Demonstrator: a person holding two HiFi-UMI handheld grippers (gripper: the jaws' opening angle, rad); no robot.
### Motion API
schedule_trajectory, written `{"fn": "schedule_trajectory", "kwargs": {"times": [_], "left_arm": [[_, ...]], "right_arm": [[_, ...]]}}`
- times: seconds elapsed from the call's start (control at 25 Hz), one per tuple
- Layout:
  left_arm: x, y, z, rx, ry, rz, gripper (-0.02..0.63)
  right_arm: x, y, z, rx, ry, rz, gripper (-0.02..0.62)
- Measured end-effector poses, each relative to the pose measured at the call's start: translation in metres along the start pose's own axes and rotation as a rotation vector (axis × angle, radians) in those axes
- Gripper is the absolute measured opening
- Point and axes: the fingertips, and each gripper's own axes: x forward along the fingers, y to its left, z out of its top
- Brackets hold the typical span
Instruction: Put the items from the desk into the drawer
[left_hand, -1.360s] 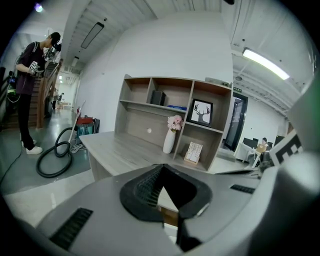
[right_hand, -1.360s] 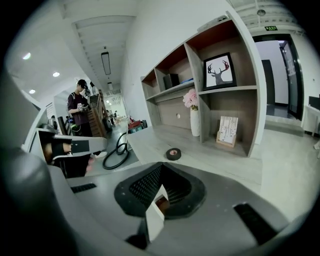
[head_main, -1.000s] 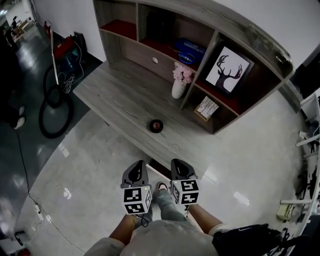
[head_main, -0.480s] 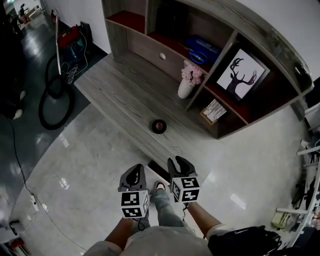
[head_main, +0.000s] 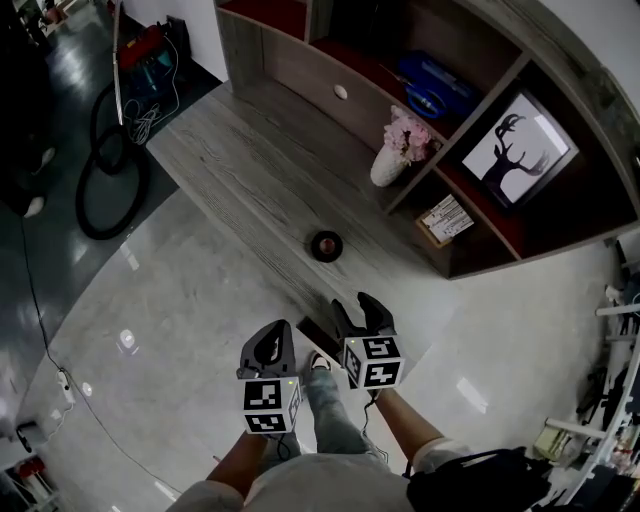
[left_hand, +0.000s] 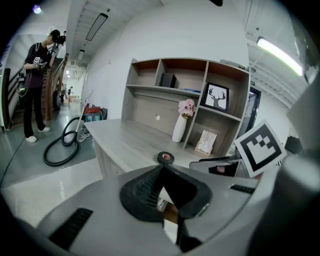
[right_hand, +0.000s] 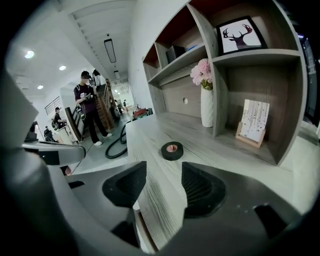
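Observation:
A black tape roll (head_main: 326, 245) lies alone on the grey wooden desk (head_main: 250, 170), a little way in from its front edge; it also shows in the left gripper view (left_hand: 166, 158) and the right gripper view (right_hand: 172, 150). At the desk's front edge a drawer (head_main: 313, 335) stands slightly pulled out as a dark slot. My right gripper (head_main: 353, 305) hovers at that edge, just right of the slot. Its jaws have just been opening, and through the gap (right_hand: 164, 167) only the desk's edge shows. My left gripper (head_main: 275, 335) hangs left of the drawer, tips together (left_hand: 161, 167), holding nothing.
A shelf unit at the desk's back holds a white vase of pink flowers (head_main: 392, 160), a card stand (head_main: 443, 218), a deer picture (head_main: 520, 135), a blue item (head_main: 430, 90) and a knobbed drawer (head_main: 341, 92). A black hose (head_main: 105, 170) coils on the floor. A person (left_hand: 37, 85) stands far left.
Both grippers have sunk and come closer to the desk's front edge. The right gripper's jaws, together a second ago, now stand apart. The tape roll has not moved.

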Motion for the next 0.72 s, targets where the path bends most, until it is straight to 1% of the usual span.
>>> {"fn": "schedule_trajectory", "kwargs": {"times": [0.24, 0.44, 0.72], "left_arm": [[0.015, 0.010, -0.011, -0.018, 0.024, 0.015, -0.002], [0.023, 0.021, -0.020, -0.039, 0.038, 0.046, -0.002], [0.034, 0.036, -0.018, -0.062, 0.034, 0.079, -0.002]], "right_arm": [[0.029, -0.010, 0.005, -0.013, 0.005, 0.000, 0.206], [0.049, -0.018, 0.004, -0.027, 0.027, -0.003, 0.213], [0.074, -0.021, 0.003, -0.065, 0.054, 0.008, 0.224]]}}
